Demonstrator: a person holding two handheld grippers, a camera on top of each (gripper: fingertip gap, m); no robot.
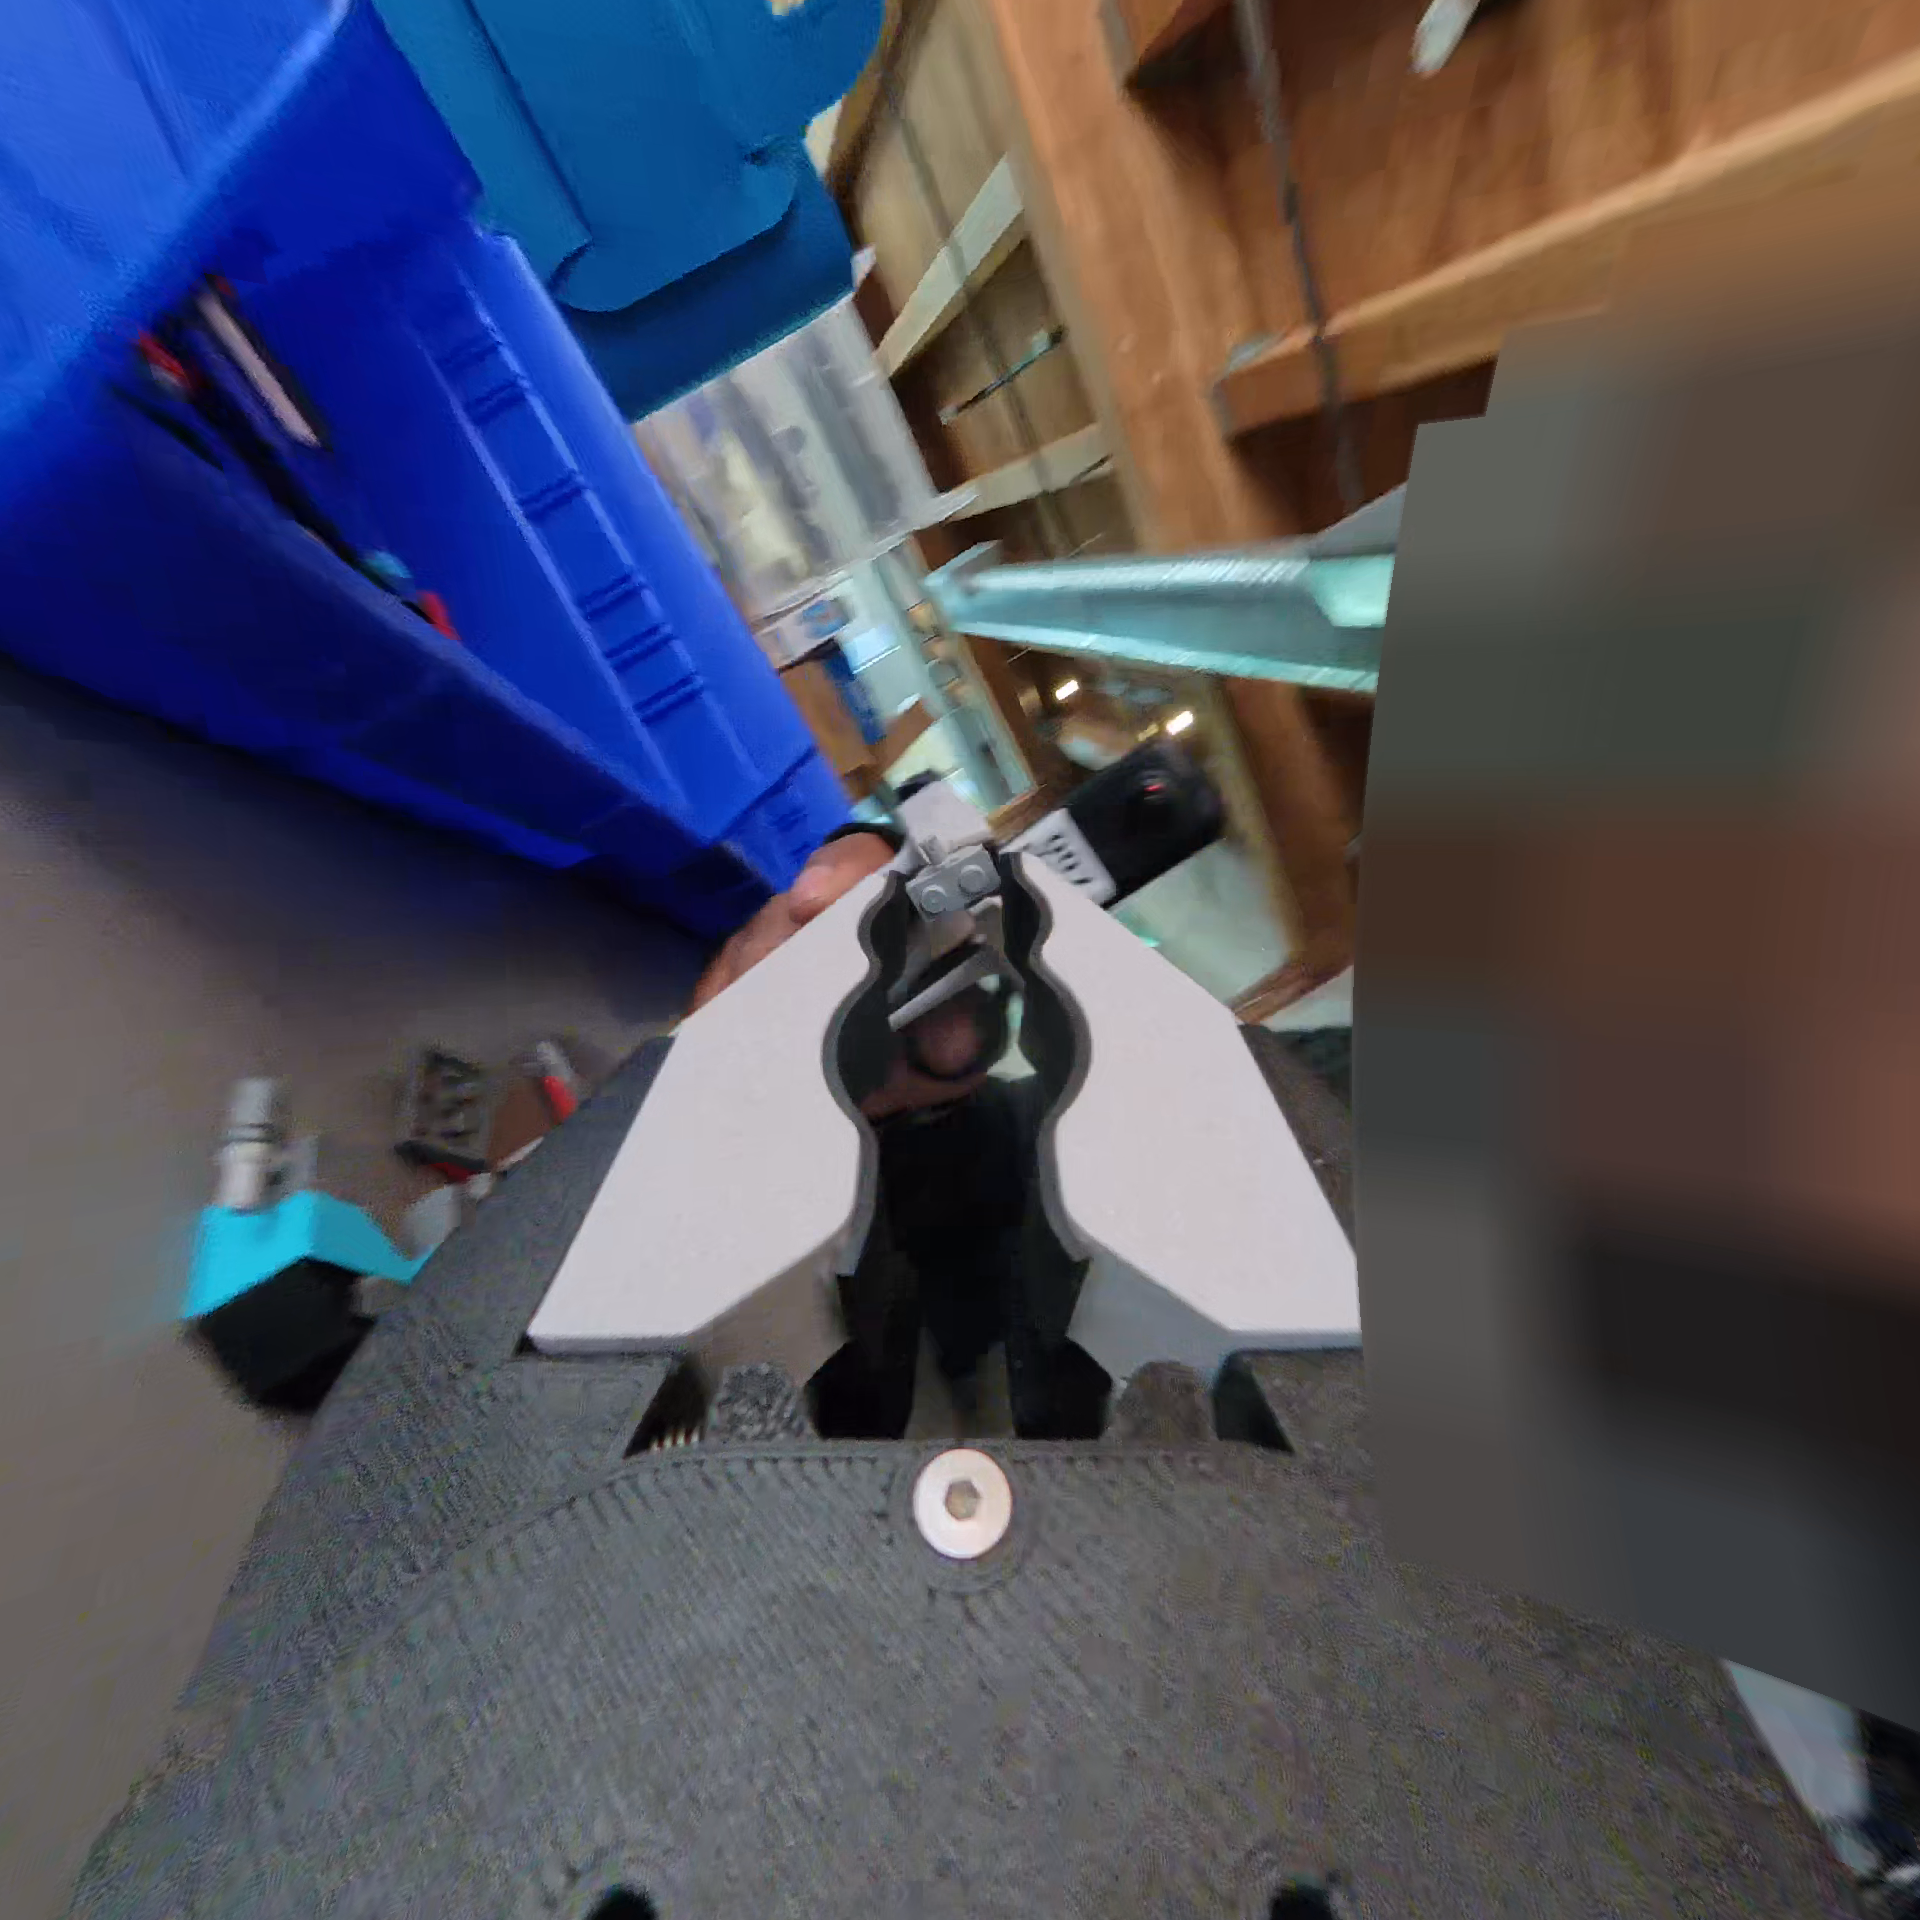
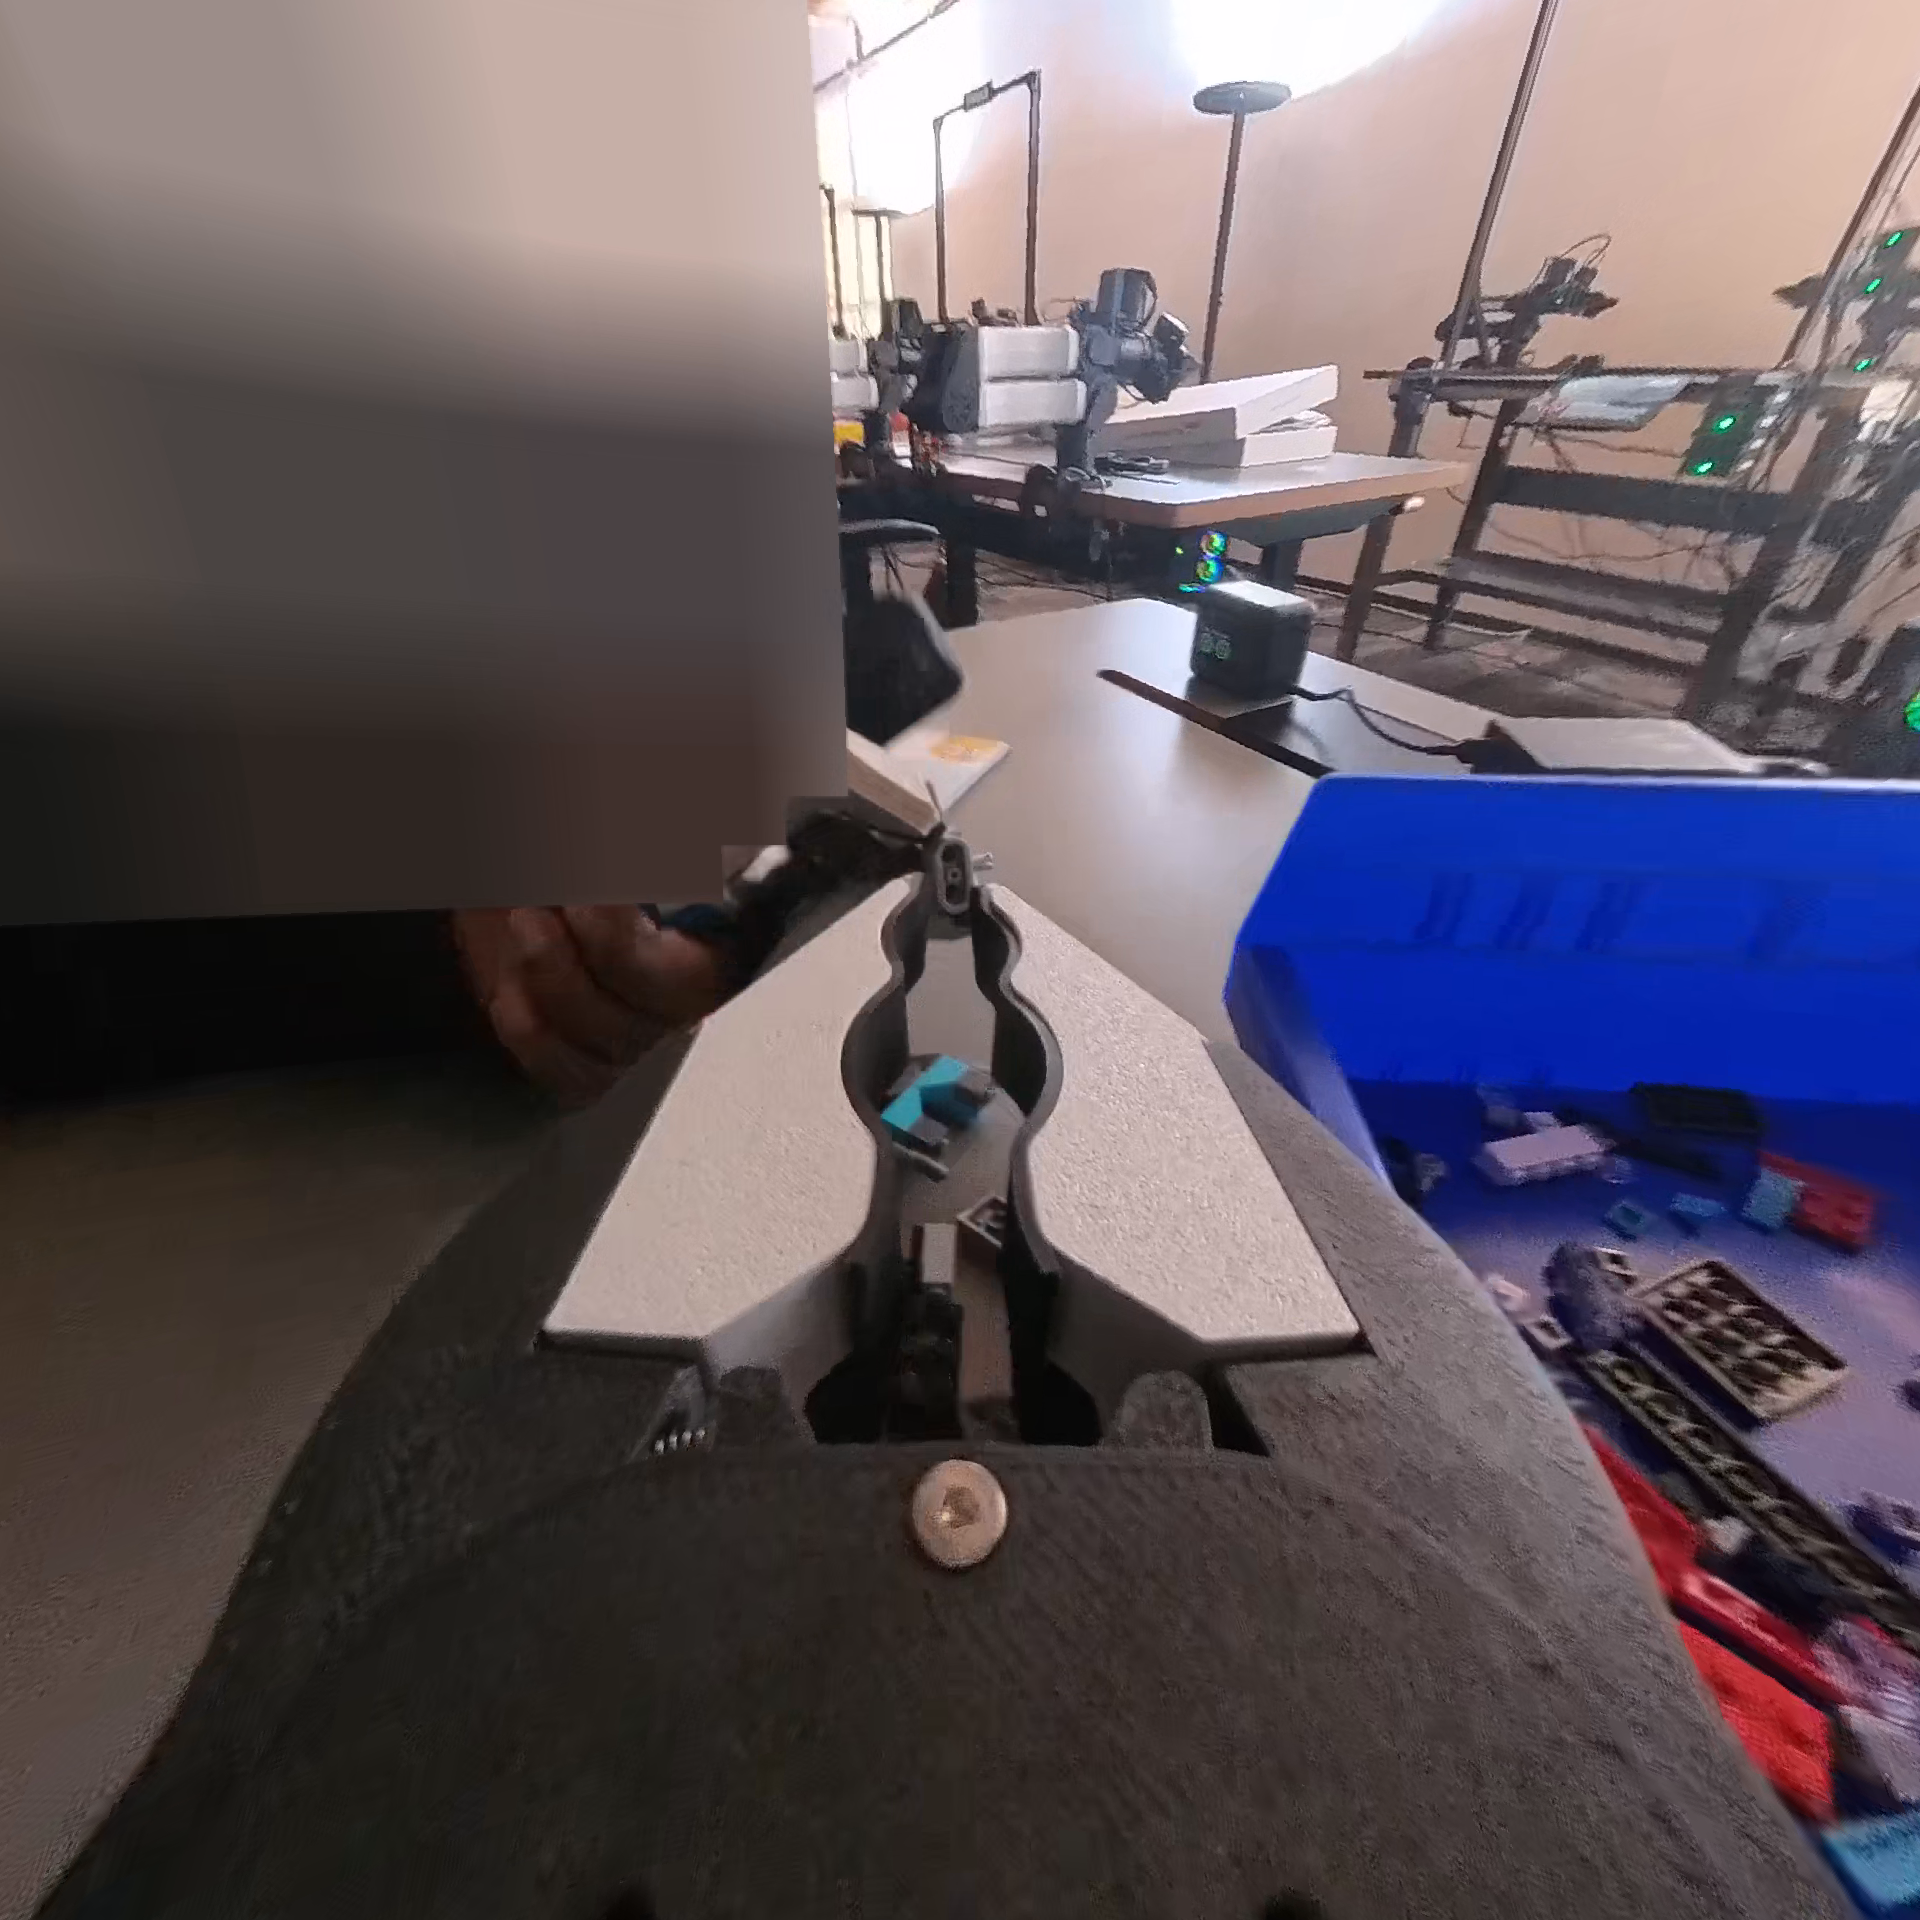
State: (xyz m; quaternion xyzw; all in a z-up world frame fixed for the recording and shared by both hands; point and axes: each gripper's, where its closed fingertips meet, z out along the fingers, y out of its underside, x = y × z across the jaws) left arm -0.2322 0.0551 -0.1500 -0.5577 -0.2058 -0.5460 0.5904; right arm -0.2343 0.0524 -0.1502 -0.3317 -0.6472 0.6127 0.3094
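My left gripper (image 1: 954,883) is shut on a small light-grey studded plate (image 1: 951,891), held up in the air at its fingertips. Just beyond it the right gripper's black camera (image 1: 1138,821) faces me, and a hand (image 1: 805,909) shows behind my left finger. My right gripper (image 2: 952,891) is shut on a small dark-grey piece (image 2: 952,881), tip to tip with the left gripper's black body (image 2: 821,862). A hand (image 2: 582,987) holds that one. Through the gap between my right fingers, a teal and black brick assembly (image 2: 930,1107) lies on the table below.
A blue bin (image 2: 1558,935) with several loose red, black and grey bricks (image 2: 1725,1340) stands on the right; it fills the left of the left wrist view (image 1: 364,520). A teal and black piece (image 1: 296,1247) and small parts (image 1: 457,1112) lie on the grey table (image 2: 1091,727). Wooden shelves (image 1: 1351,260) are behind. Both grippers' tips are close together, under 4 cm apart.
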